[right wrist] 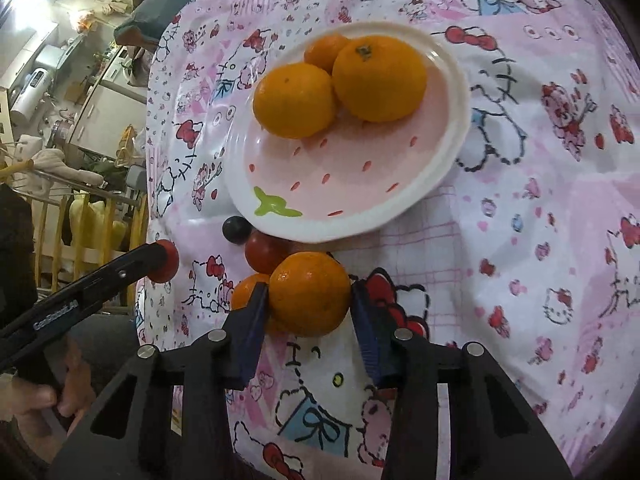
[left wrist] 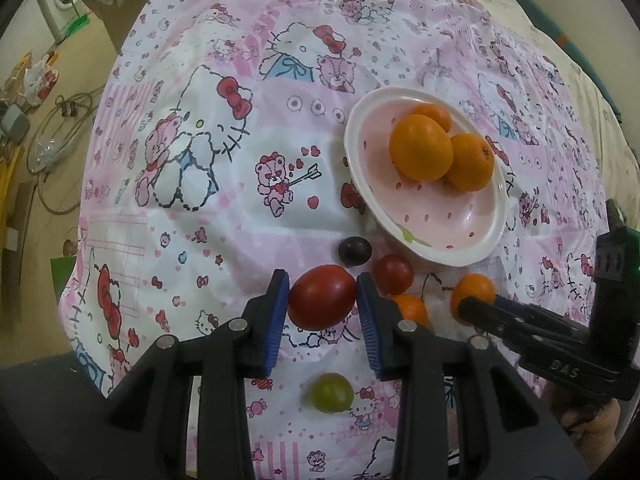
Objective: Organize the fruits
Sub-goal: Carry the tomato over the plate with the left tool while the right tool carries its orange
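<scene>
Right wrist view: right hand-held gripper (right wrist: 310, 300) clamps orange (right wrist: 309, 294) at widest girth; firm, light. Left hand-held gripper (left wrist: 322, 296) grips tomato (left wrist: 321, 297); soft, squashable.

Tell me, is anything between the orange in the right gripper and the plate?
Yes. A red tomato lies between the held orange and the plate rim; a dark grape sits just left.

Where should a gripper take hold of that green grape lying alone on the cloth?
Grip the green grape across its widest middle, coming straight down from above. It is small, round and lies apart from the other fruit on the tablecloth, so both sides are free; a low or off-centre pinch could squirt it away.
</scene>
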Tool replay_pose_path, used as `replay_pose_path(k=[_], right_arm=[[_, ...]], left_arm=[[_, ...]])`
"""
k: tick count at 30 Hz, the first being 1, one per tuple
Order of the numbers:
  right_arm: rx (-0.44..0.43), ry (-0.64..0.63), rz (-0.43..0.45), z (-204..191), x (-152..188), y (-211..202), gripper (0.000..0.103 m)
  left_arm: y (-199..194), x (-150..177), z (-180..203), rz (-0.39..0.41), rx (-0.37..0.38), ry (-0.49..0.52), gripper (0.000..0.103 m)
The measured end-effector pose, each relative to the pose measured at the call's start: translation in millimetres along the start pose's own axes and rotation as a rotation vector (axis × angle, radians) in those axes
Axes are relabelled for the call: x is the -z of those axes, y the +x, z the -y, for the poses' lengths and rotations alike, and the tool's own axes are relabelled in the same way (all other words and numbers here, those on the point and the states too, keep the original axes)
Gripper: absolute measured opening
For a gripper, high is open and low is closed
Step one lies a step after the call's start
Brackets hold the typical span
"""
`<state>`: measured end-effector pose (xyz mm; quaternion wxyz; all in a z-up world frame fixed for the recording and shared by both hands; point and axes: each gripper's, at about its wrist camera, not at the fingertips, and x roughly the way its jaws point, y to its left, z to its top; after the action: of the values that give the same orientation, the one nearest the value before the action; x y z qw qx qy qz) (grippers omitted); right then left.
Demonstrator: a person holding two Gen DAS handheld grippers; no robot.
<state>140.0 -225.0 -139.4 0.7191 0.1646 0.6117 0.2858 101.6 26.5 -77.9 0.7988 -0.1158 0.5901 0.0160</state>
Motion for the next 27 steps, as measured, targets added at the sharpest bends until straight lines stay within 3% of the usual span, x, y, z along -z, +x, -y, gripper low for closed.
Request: replay_pose_path(k=[11, 27], right_arm=[[0.011, 0.036, 0.073, 23, 9, -38, 0.043], [0.087, 0.104, 0.272, 47, 0, -103, 0.043]], left_arm=[[4, 1, 8, 0.007, -0.019, 0.012, 0.03], [0, -3, 11, 0.052, -0.038, 0.022, 0.03]])
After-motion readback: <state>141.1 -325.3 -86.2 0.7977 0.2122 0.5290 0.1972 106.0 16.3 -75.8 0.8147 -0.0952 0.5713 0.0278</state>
